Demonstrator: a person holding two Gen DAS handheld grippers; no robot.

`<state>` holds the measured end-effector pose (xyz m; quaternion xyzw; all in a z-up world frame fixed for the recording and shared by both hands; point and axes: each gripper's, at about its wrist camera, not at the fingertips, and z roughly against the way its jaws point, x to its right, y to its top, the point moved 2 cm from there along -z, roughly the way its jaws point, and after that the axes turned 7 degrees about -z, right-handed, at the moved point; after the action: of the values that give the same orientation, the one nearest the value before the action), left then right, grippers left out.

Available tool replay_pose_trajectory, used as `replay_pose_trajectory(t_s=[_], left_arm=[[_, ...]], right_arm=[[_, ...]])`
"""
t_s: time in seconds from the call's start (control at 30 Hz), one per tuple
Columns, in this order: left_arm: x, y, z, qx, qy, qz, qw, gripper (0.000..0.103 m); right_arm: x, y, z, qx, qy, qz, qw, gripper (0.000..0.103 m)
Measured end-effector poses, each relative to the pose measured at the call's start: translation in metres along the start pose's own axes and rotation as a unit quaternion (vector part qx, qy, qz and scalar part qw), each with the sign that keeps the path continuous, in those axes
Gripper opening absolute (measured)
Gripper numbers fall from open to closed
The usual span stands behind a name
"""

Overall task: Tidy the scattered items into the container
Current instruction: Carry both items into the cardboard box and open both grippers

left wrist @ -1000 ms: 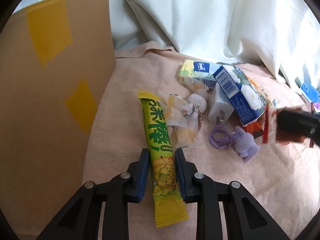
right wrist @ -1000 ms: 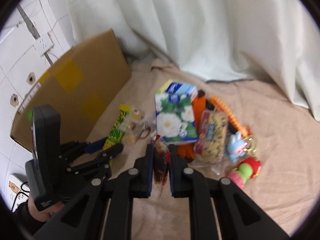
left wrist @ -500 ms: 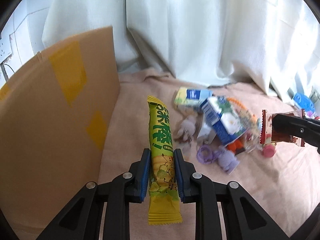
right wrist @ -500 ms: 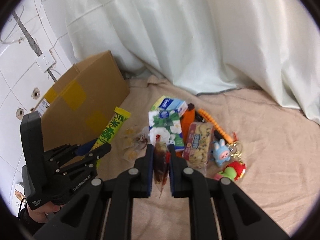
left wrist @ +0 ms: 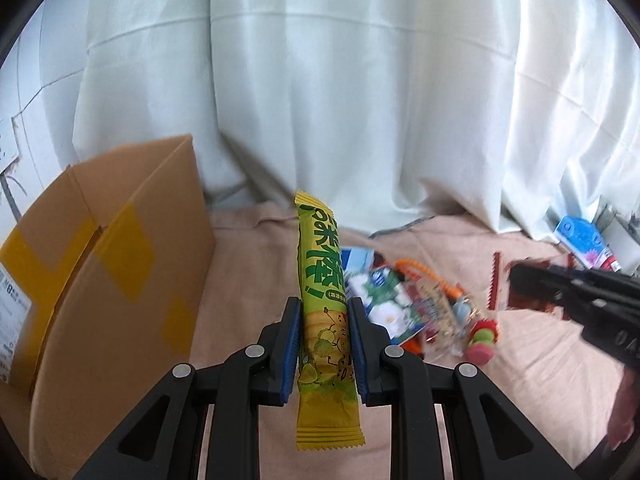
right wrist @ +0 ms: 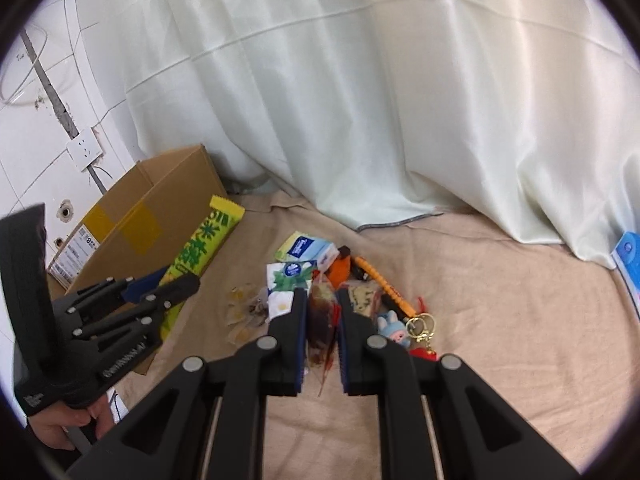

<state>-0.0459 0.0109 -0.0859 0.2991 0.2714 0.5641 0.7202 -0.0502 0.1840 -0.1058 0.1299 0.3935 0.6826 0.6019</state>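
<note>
My left claw (left wrist: 323, 346) is clamped on the long yellow-green foil snack stick (left wrist: 322, 300), gripped low on its length so most of it stands up toward twelve o'clock, clear of the beige cloth (left wrist: 248, 264). I judge it light and fairly stiff but slick, so a hold nearer its middle would stop it swinging. My right claw (right wrist: 322, 320) pinches a small dark-red crinkly packet (right wrist: 320, 320), thin and floppy, which hangs below the pads. The open brown cardboard box with yellow tape (left wrist: 120, 264) sits at nine o'clock. Only the right view shows the box's open mouth and my hand (right wrist: 68, 432); the left view alone shows a red-and-green toy (left wrist: 482, 338) in the pile.
</note>
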Motion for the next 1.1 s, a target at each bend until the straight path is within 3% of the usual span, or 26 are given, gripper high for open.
replay_pose_trajectory(t_s=[0.17, 0.33, 0.7, 0.93, 1.1], left_arm=[[-0.005, 0.009, 0.006, 0.006, 0.013, 0.001, 0.9999, 0.024], [-0.021, 0.027, 0.036, 0.039, 0.033, 0.013, 0.9986, 0.024], [-0.115, 0.056, 0.118, 0.094, 0.12, 0.047, 0.9872, 0.024], [-0.203, 0.033, 0.122, 0.07, 0.152, 0.11, 0.9798, 0.024], [-0.242, 0.009, 0.107, 0.043, 0.152, 0.138, 0.9778, 0.024]], right_arm=[[-0.001, 0.004, 0.0, 0.0, -0.002, 0.004, 1.0, 0.016], [-0.016, 0.021, 0.003, 0.01, 0.003, 0.008, 1.0, 0.016], [-0.118, 0.076, 0.009, 0.045, 0.07, 0.067, 0.994, 0.016], [-0.2, 0.09, -0.017, 0.047, 0.126, 0.103, 0.985, 0.016], [-0.252, 0.092, -0.044, 0.04, 0.139, 0.131, 0.981, 0.016]])
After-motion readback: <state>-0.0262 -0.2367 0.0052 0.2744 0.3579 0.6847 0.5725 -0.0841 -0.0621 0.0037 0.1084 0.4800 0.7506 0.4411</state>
